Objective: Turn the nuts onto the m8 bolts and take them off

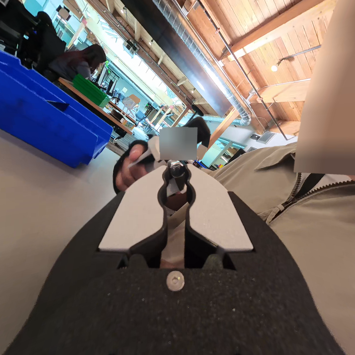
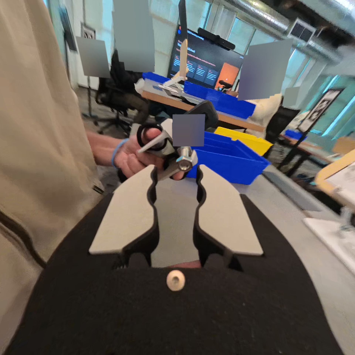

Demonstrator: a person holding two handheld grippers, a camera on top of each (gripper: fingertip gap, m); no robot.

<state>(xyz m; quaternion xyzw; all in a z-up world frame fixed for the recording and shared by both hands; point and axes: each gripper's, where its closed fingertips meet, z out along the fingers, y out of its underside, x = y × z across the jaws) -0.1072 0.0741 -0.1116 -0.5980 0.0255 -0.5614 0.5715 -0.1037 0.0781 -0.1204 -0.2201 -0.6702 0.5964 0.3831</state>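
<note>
left wrist cam: low over surface (image 1: pixel 38 192), tilted up along left claw (image 1: pixel 176 169), faces person's chest, ceiling, right claw close | right wrist cam: higher, level along right claw (image 2: pixel 175 170), faces left claw (image 2: pixel 184 159) close, room beyond | shared: bolt (image 1: pixel 175 170), blue bin (image 2: pixel 226 163), beige jacket (image 1: pixel 288 192)

The right gripper (image 2: pixel 175 171), fingers apart, faces the nut (image 2: pixel 184 159) on the bolt (image 2: pixel 185 165).
</note>
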